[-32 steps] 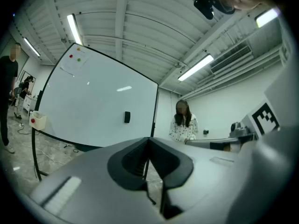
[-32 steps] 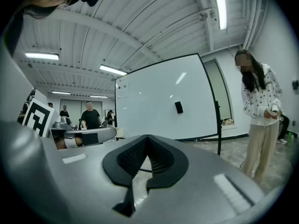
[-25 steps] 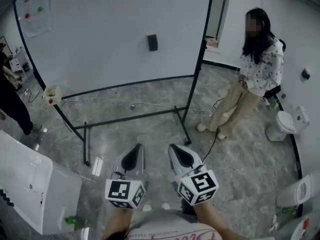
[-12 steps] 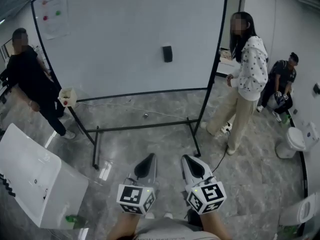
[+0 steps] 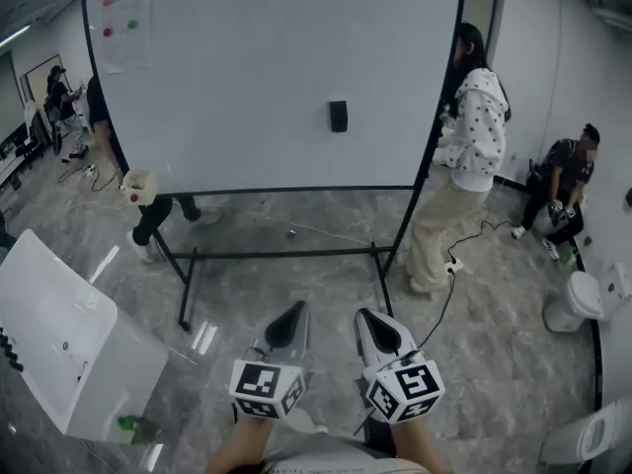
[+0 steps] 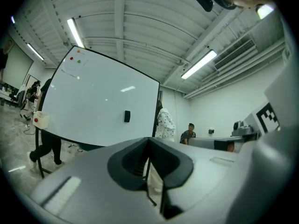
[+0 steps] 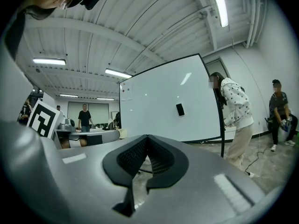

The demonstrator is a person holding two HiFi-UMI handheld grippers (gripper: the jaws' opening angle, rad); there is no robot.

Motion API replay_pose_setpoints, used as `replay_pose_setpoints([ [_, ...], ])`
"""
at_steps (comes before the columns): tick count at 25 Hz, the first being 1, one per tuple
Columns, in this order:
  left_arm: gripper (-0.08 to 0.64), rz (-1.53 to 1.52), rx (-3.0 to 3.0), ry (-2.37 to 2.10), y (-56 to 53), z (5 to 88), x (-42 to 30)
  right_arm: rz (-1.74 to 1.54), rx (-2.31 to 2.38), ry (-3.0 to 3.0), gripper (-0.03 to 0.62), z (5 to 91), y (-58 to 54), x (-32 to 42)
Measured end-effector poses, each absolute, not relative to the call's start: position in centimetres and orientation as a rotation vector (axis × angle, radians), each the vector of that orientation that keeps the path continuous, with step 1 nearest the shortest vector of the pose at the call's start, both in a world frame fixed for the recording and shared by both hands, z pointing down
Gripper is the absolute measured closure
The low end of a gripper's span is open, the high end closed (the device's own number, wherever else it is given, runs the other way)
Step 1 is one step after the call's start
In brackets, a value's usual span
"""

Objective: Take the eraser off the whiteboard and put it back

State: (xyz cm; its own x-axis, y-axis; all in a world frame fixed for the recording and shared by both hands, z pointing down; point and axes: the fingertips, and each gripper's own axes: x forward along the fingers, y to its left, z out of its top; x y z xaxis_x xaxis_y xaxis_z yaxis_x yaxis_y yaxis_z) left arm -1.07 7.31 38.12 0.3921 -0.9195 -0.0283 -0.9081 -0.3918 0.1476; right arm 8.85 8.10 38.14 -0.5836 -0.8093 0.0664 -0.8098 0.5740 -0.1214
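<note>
A small black eraser (image 5: 338, 116) sticks to the large whiteboard (image 5: 247, 87) on its black wheeled stand, right of the board's middle. The eraser also shows in the left gripper view (image 6: 126, 116) and the right gripper view (image 7: 180, 109). My left gripper (image 5: 293, 311) and right gripper (image 5: 371, 317) are held side by side low in the head view, pointing level at the board from well back. Both are shut with nothing between the jaws. The eraser is far beyond both.
A person in a white spotted top (image 5: 472, 126) stands at the board's right edge. Another person (image 5: 568, 181) crouches at the far right. Someone's legs (image 5: 158, 215) show behind the board's left side. A white table (image 5: 69, 339) stands at the left. A cable (image 5: 449, 284) lies on the floor.
The view has tilted up and shifted, so the board sits higher and more central. The person in the spotted top has walked to the board's right edge. Both grippers stay shut.
</note>
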Motion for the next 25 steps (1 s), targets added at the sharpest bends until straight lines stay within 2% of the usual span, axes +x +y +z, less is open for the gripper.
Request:
replay_pose_setpoints([
  [12, 0.560, -0.195, 2.555, -1.654, 2.8, 37.7, -2.1, 0.198, 1.478, -2.765, 0.591, 38.3, 4.2, 8.0],
  [25, 0.560, -0.214, 2.618, -1.561, -10.7, 36.7, -5.2, 0.150, 1.590, -2.719, 0.591, 37.0, -8.7, 4.4],
])
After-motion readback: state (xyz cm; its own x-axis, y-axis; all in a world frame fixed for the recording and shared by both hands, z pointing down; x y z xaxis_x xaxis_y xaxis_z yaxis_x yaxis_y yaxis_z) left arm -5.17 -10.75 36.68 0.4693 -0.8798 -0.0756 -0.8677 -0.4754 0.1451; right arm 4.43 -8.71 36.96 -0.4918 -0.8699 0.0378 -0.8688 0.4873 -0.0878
